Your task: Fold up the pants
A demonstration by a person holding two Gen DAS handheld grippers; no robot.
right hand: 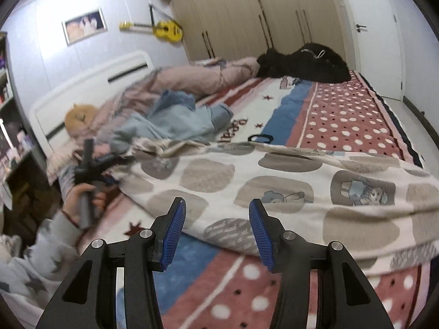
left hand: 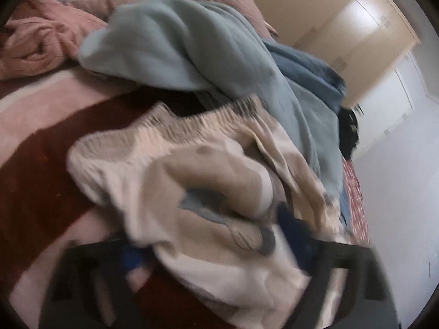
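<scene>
The pants (right hand: 274,183) are cream with grey patches and cartoon prints, spread across the bed. My right gripper (right hand: 216,213) is open and empty, hovering just in front of their near edge. In the blurred left wrist view the pants' gathered waistband (left hand: 175,137) is bunched up close. My left gripper (left hand: 208,249) has blue pads either side of the cloth; the blur hides whether it grips it. The left gripper also shows in the right wrist view (right hand: 109,161) at the pants' left end, held by a hand.
A light blue garment (right hand: 170,123) lies behind the pants, also in the left wrist view (left hand: 186,46). A pink duvet (right hand: 192,79), a black bag (right hand: 304,65) and a black loop (right hand: 260,138) lie on the patterned bedspread (right hand: 351,115). Wardrobes (right hand: 247,13) stand behind.
</scene>
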